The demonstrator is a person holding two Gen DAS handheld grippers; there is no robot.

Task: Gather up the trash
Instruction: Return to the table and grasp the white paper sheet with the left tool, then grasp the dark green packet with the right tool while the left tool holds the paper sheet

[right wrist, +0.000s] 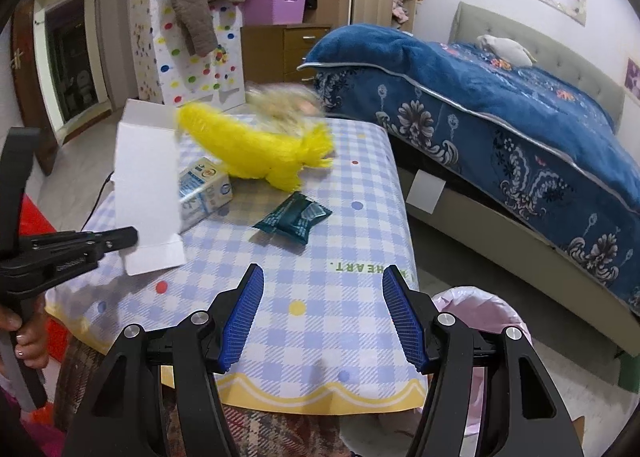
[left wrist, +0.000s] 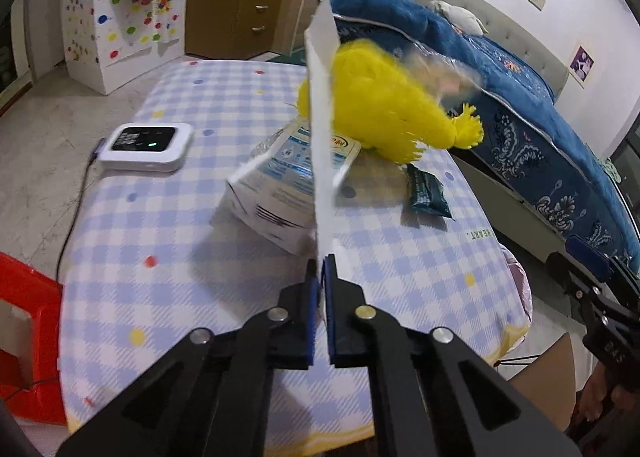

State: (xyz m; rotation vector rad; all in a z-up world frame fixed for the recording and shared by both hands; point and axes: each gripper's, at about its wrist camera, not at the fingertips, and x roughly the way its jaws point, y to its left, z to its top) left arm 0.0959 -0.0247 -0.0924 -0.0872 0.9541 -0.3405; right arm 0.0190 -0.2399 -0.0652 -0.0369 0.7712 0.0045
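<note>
My left gripper [left wrist: 322, 269] is shut on a flattened white cardboard box [left wrist: 322, 129], held edge-on above the table; the right wrist view shows it as a broad white sheet [right wrist: 146, 181] with the left gripper [right wrist: 130, 237] clamped on its lower edge. On the checked tablecloth [right wrist: 320, 297] lie a white and blue carton [right wrist: 206, 187], a yellow net bag [right wrist: 256, 149], blurred, with a clear crumpled wrapper [right wrist: 280, 101] behind it, and a dark green snack packet [right wrist: 294, 217]. My right gripper [right wrist: 323, 313] is open and empty over the table's near edge.
A white device [left wrist: 146, 145] with a cable sits at the table's left. A bin with a pink liner [right wrist: 480, 309] stands by the table's right corner. A red stool [left wrist: 24, 329] is at the left. A bed with a blue blanket [right wrist: 500, 105] runs along the right.
</note>
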